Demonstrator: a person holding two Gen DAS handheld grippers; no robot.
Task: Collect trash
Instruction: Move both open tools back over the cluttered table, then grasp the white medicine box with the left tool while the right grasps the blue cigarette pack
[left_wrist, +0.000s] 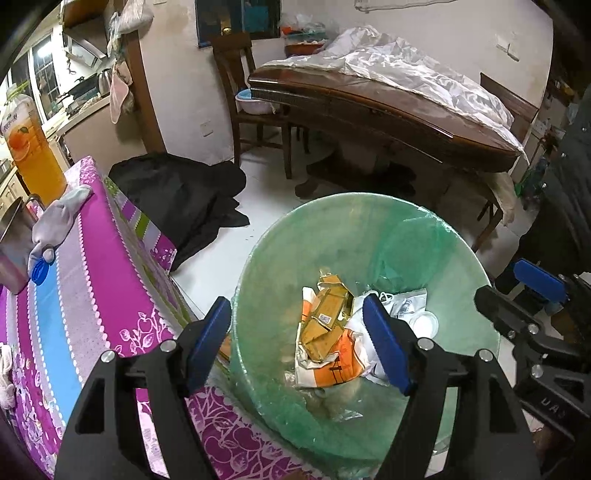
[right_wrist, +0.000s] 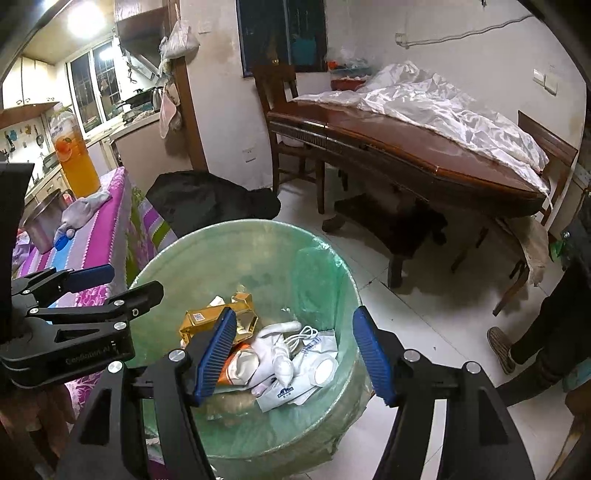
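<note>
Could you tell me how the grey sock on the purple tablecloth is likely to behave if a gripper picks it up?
The grey sock lies limp and creased, so it would probably droop from the jaws. It looks light and soft, unlikely to slip or roll.

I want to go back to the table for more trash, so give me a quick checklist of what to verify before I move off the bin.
1. Left gripper empty: ok, open, nothing between its fingers.
2. Right gripper empty: ok, open, nothing held.
3. Dropped trash inside the bin: ok, gold wrapper and white packets lie at the bottom.
4. Green liner over the rim: ok where visible; near edge hidden by the grippers.
5. Pickups left on the table: blue bottle cap sits beside the grey sock.
6. Trash on the floor by the bin: cannot tell, mostly hidden.
</note>
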